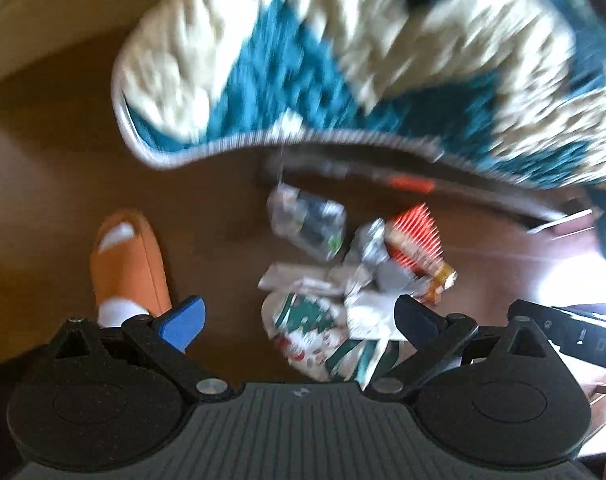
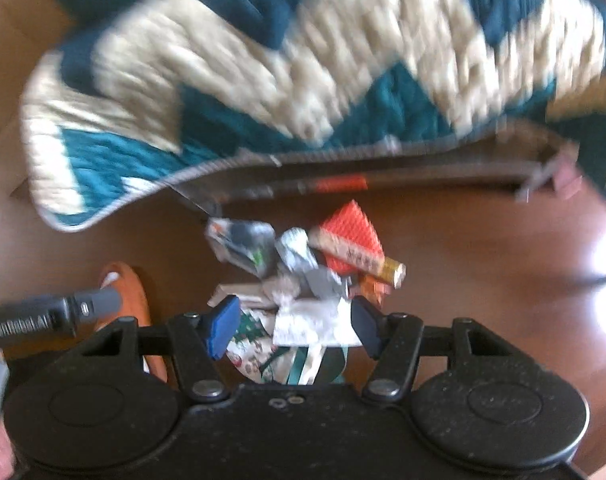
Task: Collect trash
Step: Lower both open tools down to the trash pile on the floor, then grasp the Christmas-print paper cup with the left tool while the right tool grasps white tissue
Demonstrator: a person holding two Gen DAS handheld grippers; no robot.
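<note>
My right claw (image 2: 293,330) points down with its blue-padded jaws apart and nothing between them, over the heap of crumpled wrappers and paper scraps (image 2: 299,280) on the brown wooden floor (image 2: 483,260). My left claw (image 1: 299,320) is likewise spread wide and empty, aimed at the same heap (image 1: 343,264). The trash lies just beside the edge of the teal-and-cream zigzag rug (image 1: 343,60), next to a foot in an orange slipper (image 1: 127,256). I judge both claws are held open so either can pinch a piece; the red ribbed wrapper (image 2: 353,232) looks easiest.
</note>
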